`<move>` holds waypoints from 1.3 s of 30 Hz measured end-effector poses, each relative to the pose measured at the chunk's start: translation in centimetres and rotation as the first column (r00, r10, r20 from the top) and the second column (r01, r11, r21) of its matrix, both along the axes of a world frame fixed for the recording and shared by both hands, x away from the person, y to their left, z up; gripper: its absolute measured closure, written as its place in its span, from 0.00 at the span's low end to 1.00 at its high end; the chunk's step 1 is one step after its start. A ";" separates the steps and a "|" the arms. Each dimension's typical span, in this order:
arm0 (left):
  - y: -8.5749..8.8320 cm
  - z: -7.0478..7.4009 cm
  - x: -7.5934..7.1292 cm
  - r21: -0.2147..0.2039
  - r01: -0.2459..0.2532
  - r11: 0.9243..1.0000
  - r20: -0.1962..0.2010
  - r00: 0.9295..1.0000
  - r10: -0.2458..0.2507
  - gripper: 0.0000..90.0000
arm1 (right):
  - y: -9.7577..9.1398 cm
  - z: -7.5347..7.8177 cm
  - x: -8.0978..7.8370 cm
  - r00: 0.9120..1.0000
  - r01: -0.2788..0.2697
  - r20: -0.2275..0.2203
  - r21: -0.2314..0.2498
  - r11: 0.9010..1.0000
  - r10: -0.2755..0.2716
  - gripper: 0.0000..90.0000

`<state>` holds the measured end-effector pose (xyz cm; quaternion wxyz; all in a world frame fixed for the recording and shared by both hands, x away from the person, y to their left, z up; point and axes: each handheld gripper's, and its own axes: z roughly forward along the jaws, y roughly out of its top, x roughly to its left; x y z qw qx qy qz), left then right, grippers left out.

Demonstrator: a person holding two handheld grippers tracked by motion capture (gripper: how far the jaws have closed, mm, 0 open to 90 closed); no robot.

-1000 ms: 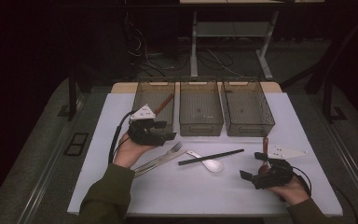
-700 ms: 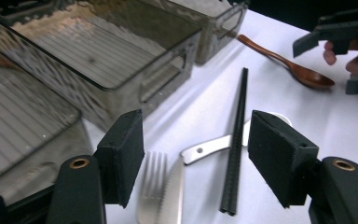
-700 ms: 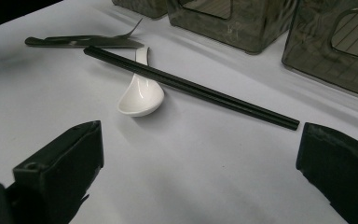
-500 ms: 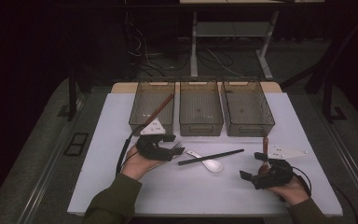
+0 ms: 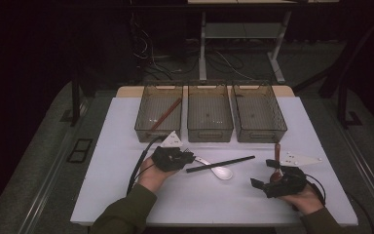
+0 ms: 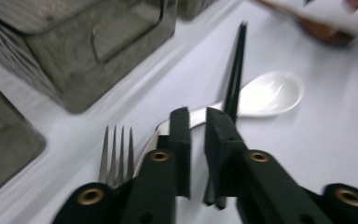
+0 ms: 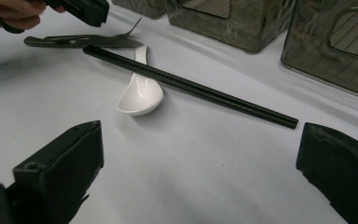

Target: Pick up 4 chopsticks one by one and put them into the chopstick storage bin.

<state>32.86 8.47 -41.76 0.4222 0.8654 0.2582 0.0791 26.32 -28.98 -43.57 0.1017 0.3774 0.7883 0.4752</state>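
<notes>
One brown chopstick (image 5: 165,114) binned; left gripper (image 6: 197,122) jaws just closing, nearly shut, on white ceramic spoon's handle (image 6: 200,114); right gripper (image 7: 200,154) wide, empty.

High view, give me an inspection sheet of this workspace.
Surface: white table, bare at front.
Job's things: white spoon, black chopsticks and fork lying together.
Clutter: three grey bins; brown chopstick in the left one; brown utensil at right.
Grippers: left claw just closed, narrow gap, over the spoon's handle, grip unclear; right claw open, empty.
Cables: one cable trails from each claw.
Surroundings: dark floor, loose wires behind.
</notes>
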 end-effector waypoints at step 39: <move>-1.4 -2.2 -0.8 0.016 0.107 0.994 -0.178 0.979 -0.103 0.98 | -0.1 0.0 0.0 1.000 0.004 0.000 -0.001 1.000 -0.004 0.01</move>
